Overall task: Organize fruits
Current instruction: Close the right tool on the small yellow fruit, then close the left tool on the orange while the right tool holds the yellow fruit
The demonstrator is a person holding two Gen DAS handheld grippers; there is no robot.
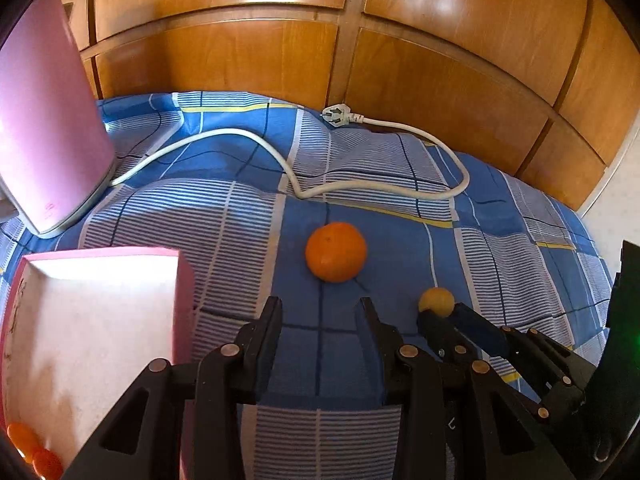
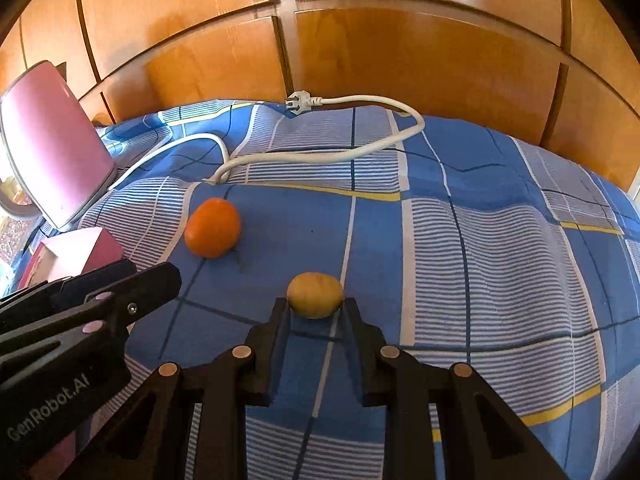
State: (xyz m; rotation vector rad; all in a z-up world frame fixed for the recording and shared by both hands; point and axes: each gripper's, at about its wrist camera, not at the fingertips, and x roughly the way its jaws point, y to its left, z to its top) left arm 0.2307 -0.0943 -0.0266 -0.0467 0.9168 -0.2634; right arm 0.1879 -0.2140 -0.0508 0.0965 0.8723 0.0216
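Now the right tool is clamped on a small yellow fruit on the bed. Left tool, fingers apart and empty, sits near the orange, right of the pink box.

Bright glare, fisheye-warped dark edges

An orange fruit and a yellow one lie on blue checked, white-striped bedding; pink box, white cable.
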